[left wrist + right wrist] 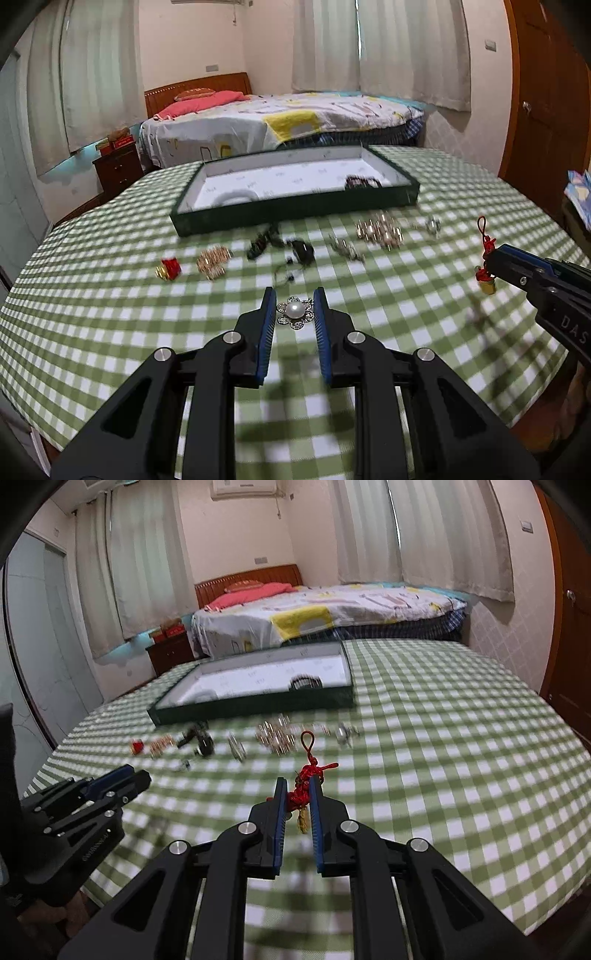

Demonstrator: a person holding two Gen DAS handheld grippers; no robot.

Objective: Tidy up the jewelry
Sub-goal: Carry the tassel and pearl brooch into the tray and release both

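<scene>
Pearl brooch: the flower-shaped pearl brooch [295,312] sits pinched between the tips of the left gripper [294,308], over the near middle of the table [443,369]; whether it has cleared the cloth I cannot tell for certain.
Red knot charm: the red knotted charm [303,791] with a small gold pendant hanging below is clamped in the right gripper [297,788], its loop standing up above the tips, toward the table's near right side.
Jaws, left: nearly closed, pads pressing on the brooch's rim at both sides.
Jaws, right: almost fully closed on the knotted cord, the pendant dangling free beneath.
Step in hand, as I judge it: carrying both pieces to the green tray [295,218] at the far side of the table.
Tray: white-lined; a pale bangle [236,197] lies near its left end and a dark bracelet [360,182] toward its right end, with bare lining between.
In the way: a row of loose jewelry [380,229] lies just before the tray's near wall, blurred, including a gold piece [214,260] and a red and gold charm [169,268].
Doing it well: keep both grips firm, pass high over that row and the tray wall, then lower each piece onto bare lining before opening.
Risk: the brooch is held only by its edge and may twist out; the swinging pendant could snag the tray's rim.
</scene>
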